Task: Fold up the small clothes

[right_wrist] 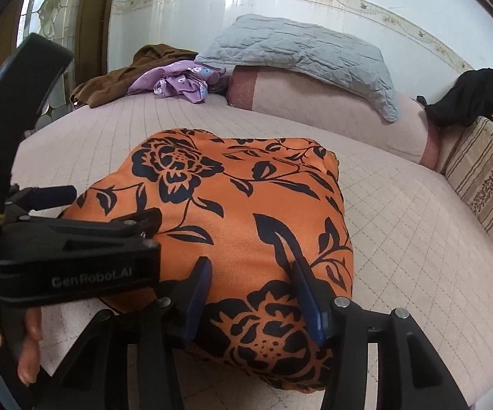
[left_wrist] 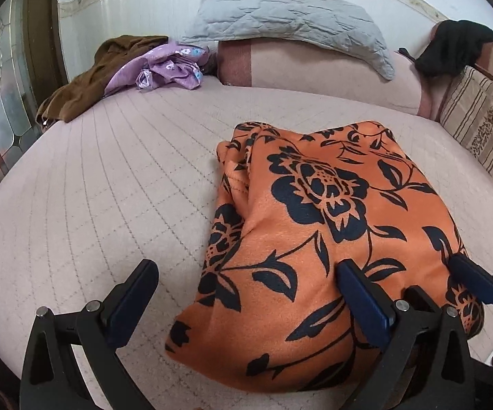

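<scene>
Orange garment (left_wrist: 314,239) with black flower print, folded into a thick bundle, lying on the pale quilted bed (left_wrist: 110,188), toward its near edge. Left gripper (left_wrist: 246,280) with jaws wide apart: one blue-padded finger over bare bedcover to the left of the bundle, the other resting on the cloth's near right part. Right gripper (right_wrist: 251,297) at the bundle's near right corner, jaws apart, both blue pads (right_wrist: 198,294) pressed against the top of the fabric; whether any cloth is pinched between them, cannot tell. Seen from the right wrist, left gripper's black body lying across the bundle's left side, a bare hand (right_wrist: 24,341) beneath it.

Farther back on the bed: brown garment (left_wrist: 86,75) heaped at the far left edge, purple flowered cloth (left_wrist: 168,68) crumpled just beside it and touching. Grey quilted pillow (left_wrist: 291,20) propped on a pink bolster (left_wrist: 314,71) against the tiled wall. Black cloth (left_wrist: 451,48) draped over the striped cushion (left_wrist: 482,123) at far right.
</scene>
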`<move>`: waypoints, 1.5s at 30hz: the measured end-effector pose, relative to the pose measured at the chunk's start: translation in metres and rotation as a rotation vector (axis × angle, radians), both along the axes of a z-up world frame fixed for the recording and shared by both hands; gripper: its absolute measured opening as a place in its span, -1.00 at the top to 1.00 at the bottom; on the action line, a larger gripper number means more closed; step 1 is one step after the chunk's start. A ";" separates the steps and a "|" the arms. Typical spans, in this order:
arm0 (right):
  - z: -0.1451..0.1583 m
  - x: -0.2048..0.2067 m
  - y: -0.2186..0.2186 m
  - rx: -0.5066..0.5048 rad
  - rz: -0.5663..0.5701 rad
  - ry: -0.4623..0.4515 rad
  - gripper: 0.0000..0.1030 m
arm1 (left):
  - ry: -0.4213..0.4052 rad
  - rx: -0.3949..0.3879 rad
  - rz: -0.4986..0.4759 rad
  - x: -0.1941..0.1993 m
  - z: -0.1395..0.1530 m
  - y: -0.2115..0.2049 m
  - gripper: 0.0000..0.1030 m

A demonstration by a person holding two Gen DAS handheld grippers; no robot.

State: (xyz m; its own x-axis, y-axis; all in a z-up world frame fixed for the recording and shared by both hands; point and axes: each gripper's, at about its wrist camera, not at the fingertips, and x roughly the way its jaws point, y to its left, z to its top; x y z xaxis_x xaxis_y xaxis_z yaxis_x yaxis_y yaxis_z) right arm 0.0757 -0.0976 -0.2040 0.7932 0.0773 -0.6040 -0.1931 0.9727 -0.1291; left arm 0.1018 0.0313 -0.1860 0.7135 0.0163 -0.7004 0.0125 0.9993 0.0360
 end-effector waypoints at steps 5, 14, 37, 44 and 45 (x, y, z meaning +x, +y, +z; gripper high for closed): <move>0.024 -0.018 -0.026 0.138 0.002 0.023 -0.21 | 0.012 -0.136 0.038 -0.008 0.015 0.028 -1.00; 0.004 -0.017 -0.103 0.684 -0.073 0.173 -0.42 | 0.182 -0.540 -0.035 0.006 -0.002 0.048 -1.00; -0.011 0.005 -0.113 0.843 -0.059 0.284 0.31 | 0.291 -0.738 -0.049 -0.003 -0.017 0.048 -0.16; -0.016 -0.012 -0.118 0.877 -0.080 0.312 0.31 | 0.276 -0.713 -0.060 -0.022 -0.015 0.052 -0.10; -0.019 -0.015 -0.117 0.876 -0.079 0.315 0.31 | 0.274 -0.699 -0.058 -0.024 -0.017 0.052 -0.10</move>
